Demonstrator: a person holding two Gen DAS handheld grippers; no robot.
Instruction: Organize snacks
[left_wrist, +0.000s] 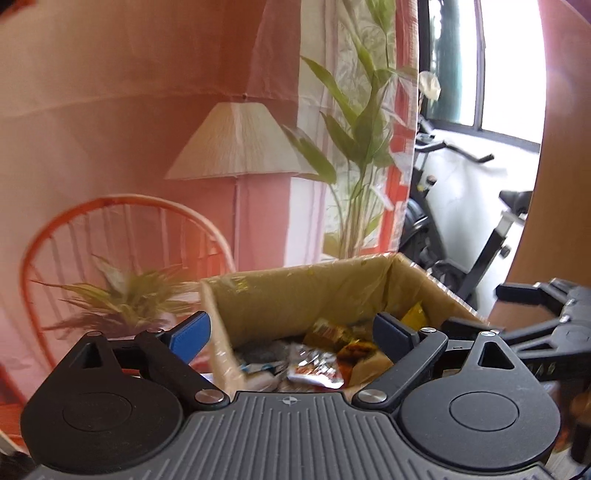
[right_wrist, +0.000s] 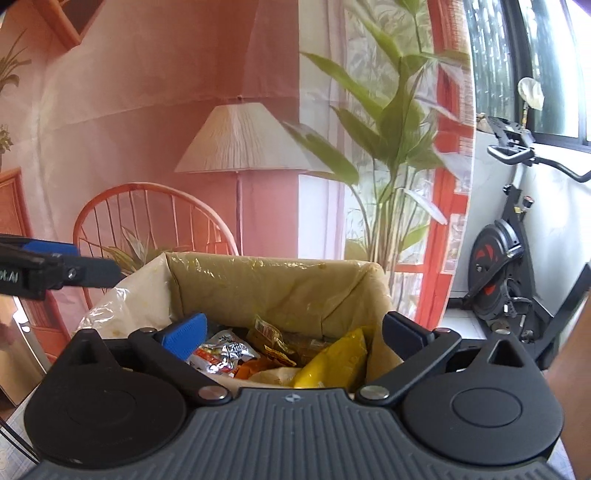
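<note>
Snacks (right_wrist: 280, 350) fill the box (right_wrist: 258, 288) (both grippers' fingers spread, empty).

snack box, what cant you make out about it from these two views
- Cardboard box bottom and front wall: both views, hidden by each gripper's own body.
- Snack packets: print too small and blurred to read; lower layers buried under the yellow packet.
- What the box stands on: cut off below.
- Box's near left wall: left wrist view, blurred.
- Both grippers open, nothing between the fingers.

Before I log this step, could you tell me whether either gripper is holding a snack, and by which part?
Nothing is held: the left gripper and right gripper both stand open above the box.
</note>
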